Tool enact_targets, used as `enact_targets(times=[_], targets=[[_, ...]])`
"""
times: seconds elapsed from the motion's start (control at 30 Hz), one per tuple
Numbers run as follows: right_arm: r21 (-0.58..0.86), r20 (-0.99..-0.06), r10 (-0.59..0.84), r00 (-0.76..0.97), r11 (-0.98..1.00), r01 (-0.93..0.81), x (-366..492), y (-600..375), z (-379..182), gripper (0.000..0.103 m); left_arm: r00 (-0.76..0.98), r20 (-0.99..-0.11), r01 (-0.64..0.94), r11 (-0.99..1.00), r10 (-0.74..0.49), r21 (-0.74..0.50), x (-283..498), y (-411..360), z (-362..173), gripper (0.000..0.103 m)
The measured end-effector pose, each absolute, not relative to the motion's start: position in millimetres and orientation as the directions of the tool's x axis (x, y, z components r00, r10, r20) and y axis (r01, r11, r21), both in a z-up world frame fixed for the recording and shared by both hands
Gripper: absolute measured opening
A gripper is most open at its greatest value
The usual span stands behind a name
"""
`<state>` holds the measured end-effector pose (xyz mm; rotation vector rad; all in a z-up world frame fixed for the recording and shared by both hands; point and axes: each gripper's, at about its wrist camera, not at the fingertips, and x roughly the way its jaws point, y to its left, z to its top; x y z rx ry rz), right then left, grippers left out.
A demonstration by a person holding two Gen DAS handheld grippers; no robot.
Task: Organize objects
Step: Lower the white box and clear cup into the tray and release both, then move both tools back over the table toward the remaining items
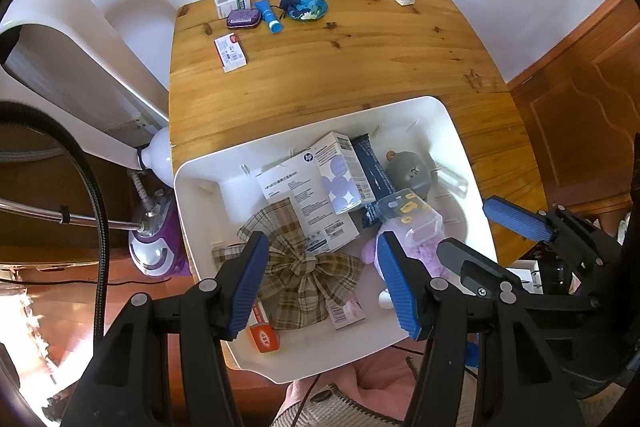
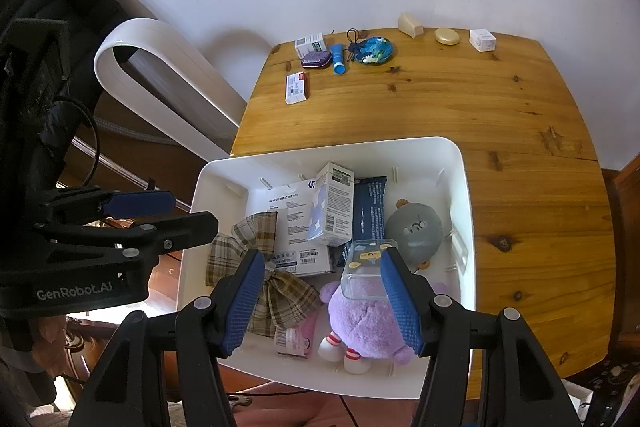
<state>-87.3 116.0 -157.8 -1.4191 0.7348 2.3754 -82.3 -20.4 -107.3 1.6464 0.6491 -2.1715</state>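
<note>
Over the white plastic bin (image 2: 466, 227) at the near bench (image 2: 440, 99) edge, left gripper (image 1: 322, 281) and right gripper (image 2: 322, 293) hover, jaws spread wide, holding nothing. Bin is crowded: floppy plaid fabric bow (image 1: 308, 267), fuzzy purple plush (image 2: 362, 319), slick clear box (image 2: 366, 269), stiff cardboard boxes (image 2: 300, 227). Risks: the jaws may snag the bow or slip off the clear box; bin overhangs and could tip. Small items wait along the far edge.

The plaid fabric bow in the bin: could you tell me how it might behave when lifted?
The plaid bow looks like soft gathered cloth, so it would probably droop and feel light. Its loose loops may snag the white box beside it.
</note>
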Motion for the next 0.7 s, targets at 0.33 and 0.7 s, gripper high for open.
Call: enact_targets(times=[0.33,0.7], targets=[[0.287,-0.876,-0.027,-0.481,-0.831,-0.476,-87.0,117.3,-156.4,0.061,-0.284,-0.959,0.535,-0.828,0.011,-0.168,-83.0,-23.0,-104.3,0.061],[0.295,-0.873,-0.041,-0.486,-0.838,-0.460,-102.4,132.6,-150.8,0.061,-0.293,-0.956,0.569,-0.804,-0.001,-0.173,-88.5,-40.1,-100.8,0.061]])
